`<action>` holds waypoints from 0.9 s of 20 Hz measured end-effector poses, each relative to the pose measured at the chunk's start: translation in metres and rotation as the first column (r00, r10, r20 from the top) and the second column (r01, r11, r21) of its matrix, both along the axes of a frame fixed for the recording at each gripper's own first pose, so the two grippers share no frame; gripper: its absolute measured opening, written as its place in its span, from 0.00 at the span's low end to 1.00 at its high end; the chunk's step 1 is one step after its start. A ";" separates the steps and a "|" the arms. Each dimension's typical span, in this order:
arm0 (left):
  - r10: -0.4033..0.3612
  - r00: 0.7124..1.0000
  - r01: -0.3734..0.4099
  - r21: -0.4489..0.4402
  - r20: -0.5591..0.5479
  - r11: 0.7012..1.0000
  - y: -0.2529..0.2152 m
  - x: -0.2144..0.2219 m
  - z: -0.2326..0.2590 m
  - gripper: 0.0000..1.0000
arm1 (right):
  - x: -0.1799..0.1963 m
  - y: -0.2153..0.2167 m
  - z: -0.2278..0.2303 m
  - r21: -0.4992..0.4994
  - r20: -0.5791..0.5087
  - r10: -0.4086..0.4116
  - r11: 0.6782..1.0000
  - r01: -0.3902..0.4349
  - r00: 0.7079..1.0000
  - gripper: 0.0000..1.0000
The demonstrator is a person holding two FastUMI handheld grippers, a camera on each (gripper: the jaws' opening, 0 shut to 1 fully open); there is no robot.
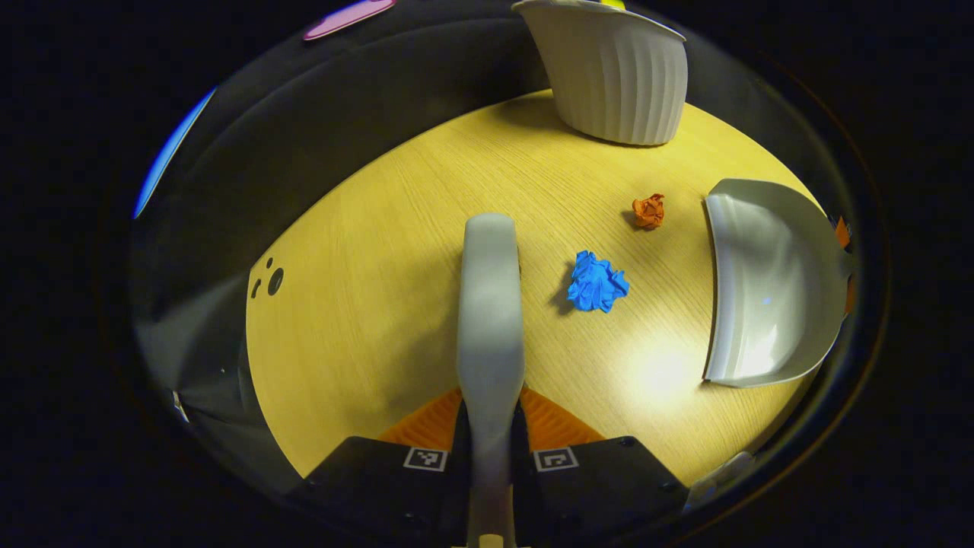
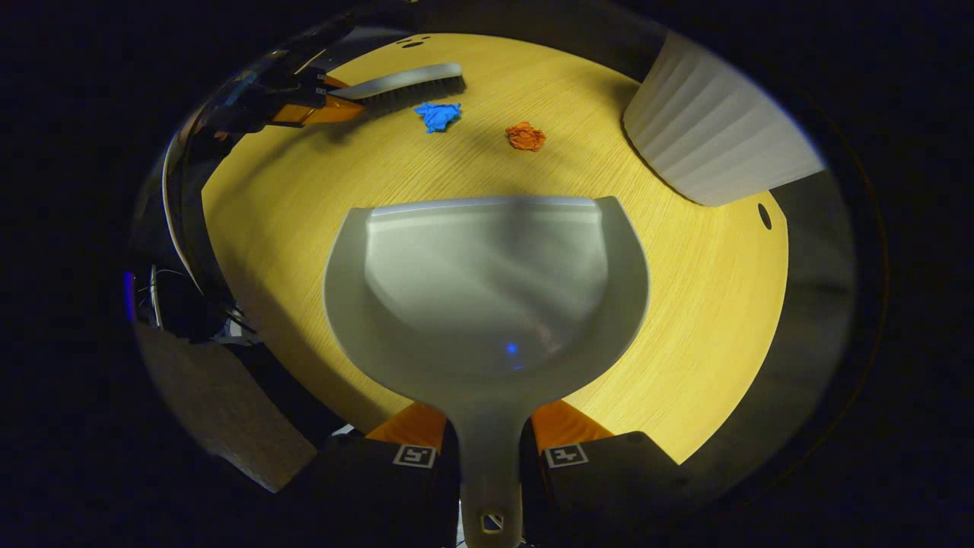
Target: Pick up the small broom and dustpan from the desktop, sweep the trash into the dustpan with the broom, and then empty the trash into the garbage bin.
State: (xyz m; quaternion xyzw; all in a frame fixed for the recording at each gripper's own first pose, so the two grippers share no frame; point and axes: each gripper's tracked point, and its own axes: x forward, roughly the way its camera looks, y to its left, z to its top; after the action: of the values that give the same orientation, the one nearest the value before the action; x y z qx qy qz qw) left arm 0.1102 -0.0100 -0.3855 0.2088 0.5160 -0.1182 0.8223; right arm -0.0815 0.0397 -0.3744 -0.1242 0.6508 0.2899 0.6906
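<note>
Already the left claw point(image 1: 491, 426) clamps the broom point(image 1: 491, 304), the right claw point(image 2: 487, 449) the dustpan point(image 2: 487, 289); blue scrap point(image 1: 597, 281) and orange scrap point(image 1: 648, 211) lie unswept on the table point(image 1: 365, 304).

each gripper body point(image 1: 487, 479) is black and blocky, screws at its corners, with two small square black-and-white markers just behind the ribbed fingers point(image 1: 559, 422).
</note>
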 end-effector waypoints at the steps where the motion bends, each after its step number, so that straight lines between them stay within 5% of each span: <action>1: -0.010 1.000 0.010 0.004 0.002 1.000 -0.006 0.004 -0.001 0.24 | 0.001 0.000 -0.001 0.003 -0.003 0.000 1.000 0.000 1.000 0.37; 6: -0.082 0.997 0.082 0.000 -0.010 0.997 -0.040 0.012 -0.002 0.27 | 0.010 -0.001 -0.004 0.028 0.002 0.004 1.000 -0.004 1.000 0.37; 13: -0.210 0.969 0.185 -0.177 -0.131 0.967 -0.109 -0.011 -0.008 0.27 | 0.014 -0.006 -0.012 0.044 0.023 0.026 0.999 -0.027 0.999 0.37; 18: -0.246 0.949 0.186 -0.277 -0.200 0.943 -0.130 -0.032 -0.007 0.27 | 0.019 -0.009 -0.019 0.065 0.055 0.016 0.998 -0.019 0.998 0.34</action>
State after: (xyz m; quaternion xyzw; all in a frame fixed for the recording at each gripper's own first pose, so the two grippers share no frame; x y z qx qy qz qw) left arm 0.0783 -0.1396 -0.3930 0.1421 0.5625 -0.2970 0.7584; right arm -0.0625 0.0309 -0.3932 -0.1153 0.6207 0.3135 0.7093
